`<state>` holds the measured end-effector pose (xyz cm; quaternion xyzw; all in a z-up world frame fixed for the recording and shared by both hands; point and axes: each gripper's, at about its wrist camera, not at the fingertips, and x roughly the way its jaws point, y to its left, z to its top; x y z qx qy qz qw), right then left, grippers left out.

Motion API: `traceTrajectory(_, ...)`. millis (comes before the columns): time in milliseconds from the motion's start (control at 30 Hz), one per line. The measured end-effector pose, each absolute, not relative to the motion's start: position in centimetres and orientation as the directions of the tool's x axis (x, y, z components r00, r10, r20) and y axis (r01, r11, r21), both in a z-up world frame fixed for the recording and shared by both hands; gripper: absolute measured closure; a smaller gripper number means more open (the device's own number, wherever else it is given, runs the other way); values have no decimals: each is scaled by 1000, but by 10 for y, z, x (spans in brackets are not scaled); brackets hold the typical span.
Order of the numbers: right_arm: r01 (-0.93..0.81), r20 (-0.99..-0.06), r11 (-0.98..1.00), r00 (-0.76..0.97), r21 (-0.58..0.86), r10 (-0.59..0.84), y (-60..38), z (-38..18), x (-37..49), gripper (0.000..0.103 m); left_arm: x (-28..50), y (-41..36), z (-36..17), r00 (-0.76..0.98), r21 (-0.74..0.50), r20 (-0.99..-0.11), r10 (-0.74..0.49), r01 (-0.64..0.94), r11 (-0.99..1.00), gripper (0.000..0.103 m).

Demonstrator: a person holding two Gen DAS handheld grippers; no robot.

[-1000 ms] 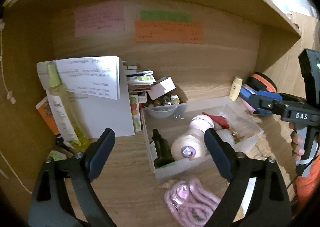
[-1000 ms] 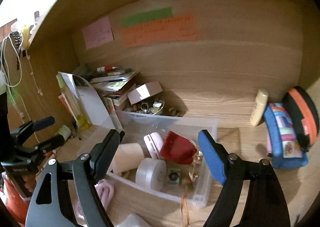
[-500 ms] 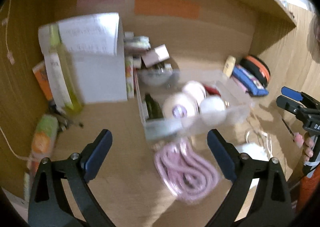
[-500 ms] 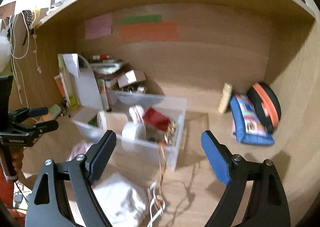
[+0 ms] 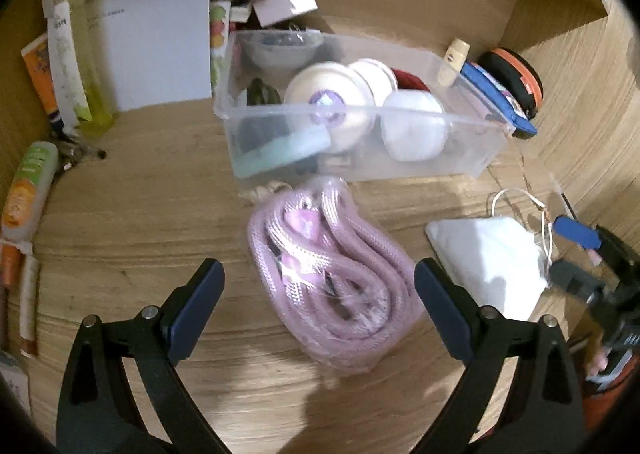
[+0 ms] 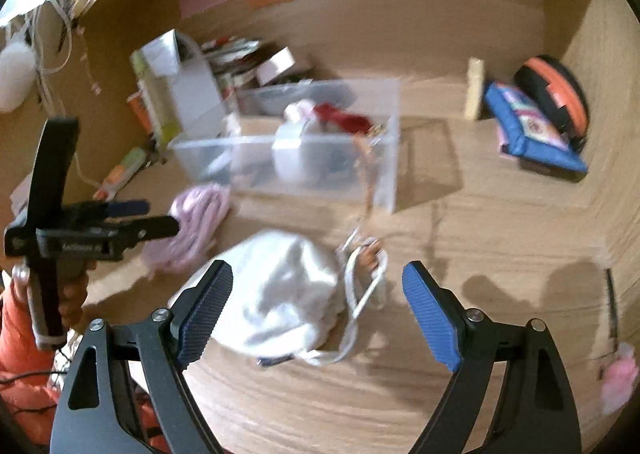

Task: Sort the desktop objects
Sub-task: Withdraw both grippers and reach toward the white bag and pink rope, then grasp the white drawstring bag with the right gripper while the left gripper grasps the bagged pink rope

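My left gripper (image 5: 318,294) is open and empty, just above a bagged coil of pink rope (image 5: 332,278) on the wooden desk. A clear plastic bin (image 5: 360,158) behind it holds white round jars, a dark bottle and a red item. My right gripper (image 6: 316,300) is open and empty, over a white drawstring pouch (image 6: 280,290) with its looped cord (image 6: 366,274). The pouch also shows in the left wrist view (image 5: 488,262), and the rope in the right wrist view (image 6: 192,222). The left gripper shows in the right wrist view (image 6: 160,216).
A blue pouch (image 6: 532,134) and an orange-and-black case (image 6: 556,94) lie at the back right, beside a cream tube (image 6: 474,88). Papers, a yellow spray bottle (image 5: 80,54) and books stand at the back left. Tubes (image 5: 28,190) lie along the left. A pink fluffy item (image 6: 618,378) lies at the right.
Both grippers have pulled back from the bin and tilted down. The rope now lies between my left fingers and the white pouch before my right ones. Both stay open.
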<state>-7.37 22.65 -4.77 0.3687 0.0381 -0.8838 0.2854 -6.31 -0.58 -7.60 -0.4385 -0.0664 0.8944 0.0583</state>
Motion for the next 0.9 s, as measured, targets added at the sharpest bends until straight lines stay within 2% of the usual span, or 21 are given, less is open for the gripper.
traceTrajectory(300, 543, -737, -813, -457, 212, -498, 200, -77, -80, 17, -80, 1, -86, -546, -213, -814, 195, -32, -977, 6)
traceTrajectory(333, 544, -742, -812, -452, 211, -496, 197, -78, -81, 13, -84, 1, -86, -541, -213, -818, 194, -29, -977, 6)
traceTrajectory(433, 554, -747, -809, -452, 194, -488, 189, -78, -82, 6, -90, 5, -85, -523, -222, -827, 206, -33, -974, 6)
traceTrajectory(633, 586, -762, -803, -470, 108, -445, 174, -81, -85, 7, -103, 11, -87, -497, -225, -843, 204, -18, -974, 3)
traceTrajectory(700, 595, -762, -799, -475, 89, -439, 173, -82, -85, 15, -105, 13, -87, -496, -215, -846, 195, -17, -976, 2)
traceTrajectory(733, 599, -765, -797, -477, 78, -433, 172, -83, -85, 22, -106, 15, -88, -499, -201, -847, 182, -17, -979, 2)
traceTrajectory(900, 620, -759, -779, -460, 96, -460, 178, -81, -90, 46, -108, 31, -94, -520, -80, -850, 85, -33, -996, 2)
